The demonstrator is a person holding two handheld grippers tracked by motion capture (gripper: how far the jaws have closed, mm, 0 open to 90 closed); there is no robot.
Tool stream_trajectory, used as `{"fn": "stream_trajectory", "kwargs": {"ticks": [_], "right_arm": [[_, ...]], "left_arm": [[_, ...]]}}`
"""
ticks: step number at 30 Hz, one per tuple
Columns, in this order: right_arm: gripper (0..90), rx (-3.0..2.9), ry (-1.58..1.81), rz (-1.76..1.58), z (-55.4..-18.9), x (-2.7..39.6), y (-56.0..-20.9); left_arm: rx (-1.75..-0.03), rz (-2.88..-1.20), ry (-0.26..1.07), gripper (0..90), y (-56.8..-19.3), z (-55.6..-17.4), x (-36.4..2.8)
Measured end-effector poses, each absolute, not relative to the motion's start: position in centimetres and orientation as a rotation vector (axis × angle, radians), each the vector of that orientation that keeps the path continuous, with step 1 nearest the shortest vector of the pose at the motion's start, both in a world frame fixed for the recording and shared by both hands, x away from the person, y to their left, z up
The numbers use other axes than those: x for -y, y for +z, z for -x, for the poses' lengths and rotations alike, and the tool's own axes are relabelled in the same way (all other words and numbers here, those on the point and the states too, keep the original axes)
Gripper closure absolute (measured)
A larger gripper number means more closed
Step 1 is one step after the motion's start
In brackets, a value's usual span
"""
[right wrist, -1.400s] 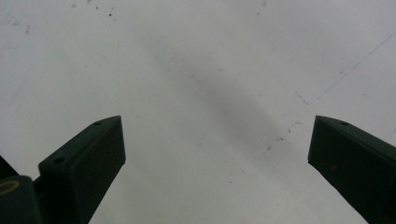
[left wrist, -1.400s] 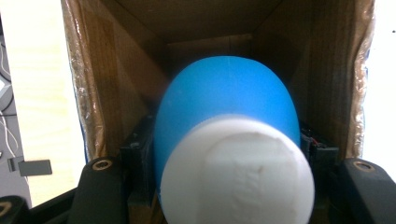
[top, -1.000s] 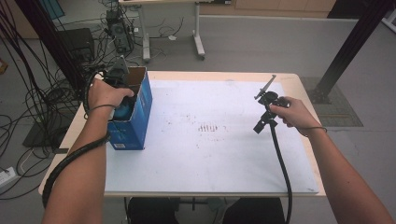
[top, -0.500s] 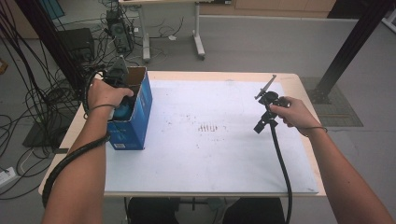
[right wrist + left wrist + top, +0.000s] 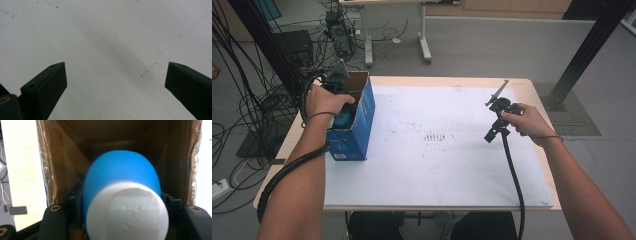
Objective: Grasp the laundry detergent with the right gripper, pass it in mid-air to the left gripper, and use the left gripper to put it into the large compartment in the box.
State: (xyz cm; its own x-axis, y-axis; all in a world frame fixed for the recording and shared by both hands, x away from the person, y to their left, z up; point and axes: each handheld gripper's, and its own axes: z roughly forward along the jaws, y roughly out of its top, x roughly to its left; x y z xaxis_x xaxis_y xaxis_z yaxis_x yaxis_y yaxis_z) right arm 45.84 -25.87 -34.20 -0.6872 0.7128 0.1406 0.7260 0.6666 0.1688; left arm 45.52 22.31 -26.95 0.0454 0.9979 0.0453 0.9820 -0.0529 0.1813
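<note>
A blue cardboard box (image 5: 357, 131) stands open-topped at the table's left edge. My left gripper (image 5: 345, 111) reaches down into it and is shut on a blue rounded object (image 5: 122, 171) with a white end (image 5: 127, 213). In the left gripper view the black jaws press on both sides of this object, and the box's brown inner walls (image 5: 62, 157) surround it. My right gripper (image 5: 492, 133) hovers over the white sheet (image 5: 437, 170) on the right side of the table. Its jaws (image 5: 116, 82) stand wide open with nothing between them.
The white sheet covers most of the tabletop and carries faint dark marks (image 5: 435, 136) near its middle. A black cable (image 5: 512, 175) trails from the right gripper toward the front edge. Cables and equipment (image 5: 337, 30) lie on the floor beyond the table's left.
</note>
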Motion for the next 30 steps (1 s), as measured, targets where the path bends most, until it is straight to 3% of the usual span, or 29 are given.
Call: {"fn": "stream_trajectory", "kwargs": {"ticks": [30], "right_arm": [[3.8,2.810,-0.326,1.211,-45.94,25.86,-34.29]], "left_arm": [[-2.093,-2.187,0.239,37.8,-26.97,-45.56,-22.44]]}}
